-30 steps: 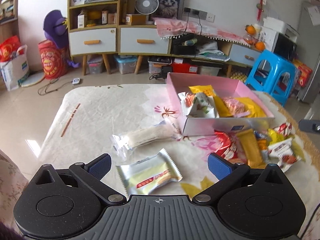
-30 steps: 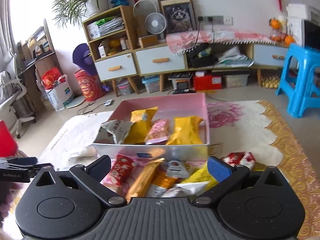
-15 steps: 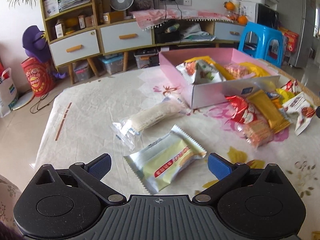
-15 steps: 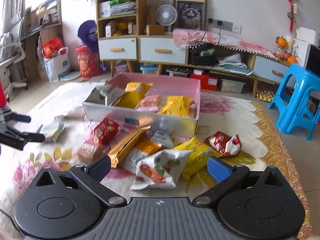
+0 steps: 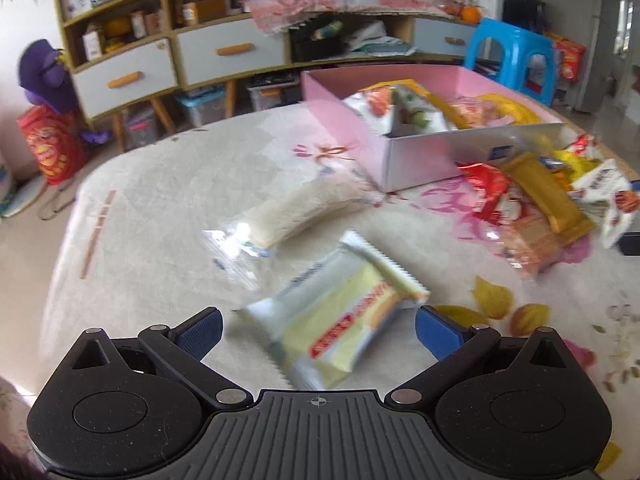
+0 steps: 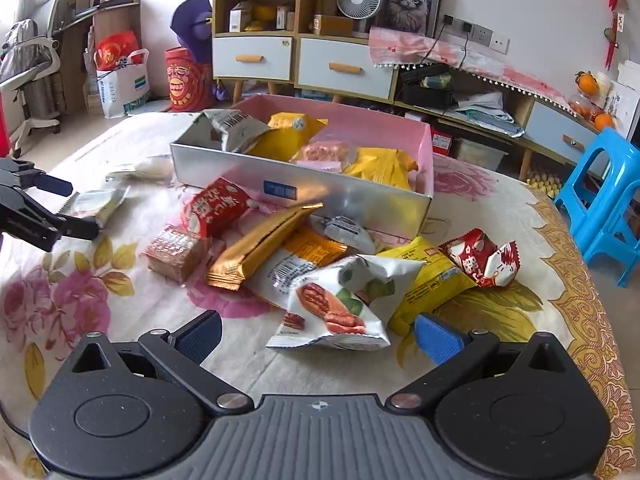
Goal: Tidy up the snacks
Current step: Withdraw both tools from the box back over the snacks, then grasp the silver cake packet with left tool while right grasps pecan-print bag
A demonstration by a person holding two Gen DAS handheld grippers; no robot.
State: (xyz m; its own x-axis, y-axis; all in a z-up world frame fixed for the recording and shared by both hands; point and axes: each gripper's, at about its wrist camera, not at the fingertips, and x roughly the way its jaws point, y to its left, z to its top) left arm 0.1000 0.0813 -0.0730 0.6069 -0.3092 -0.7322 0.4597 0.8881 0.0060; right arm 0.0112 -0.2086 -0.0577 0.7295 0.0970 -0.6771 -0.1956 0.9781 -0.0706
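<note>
- Silver and yellow, the wafer pack (image 5: 340,316) is lying flat on the cloth (image 5: 160,200), right in front of your left gripper (image 5: 318,330).
- You are holding your left gripper wide open. Its blue pads (image 5: 200,330) are sitting on each side of the near end of the wafer pack, and I cannot tell if they are touching it.
- A clear rice pack (image 5: 296,208) is lying just past the wafer pack, between it and the pink box (image 5: 404,160).
- You are holding your right gripper (image 6: 318,334) wide open too, with nothing in it.
- The nut bag (image 6: 340,300), white with brown nuts on it, is lying between your right gripper's pads (image 6: 436,338), a little ahead of them.
- A yellow pack (image 6: 428,276) is peeking out from under the nut bag on the right.
- A small red pack (image 6: 482,258) is sitting just beside the yellow pack.
- A gold bar (image 6: 260,244), a brown cracker pack (image 6: 176,248) and a big red pack (image 6: 218,208) are lying in a heap in front of the box.
- The box is sitting on the cloth behind the heap. It is holding some yellow packs (image 6: 380,164), a pink one and a grey bag (image 6: 236,128).
- A blue stool (image 6: 604,196) is standing on the floor, off to the right.
</note>
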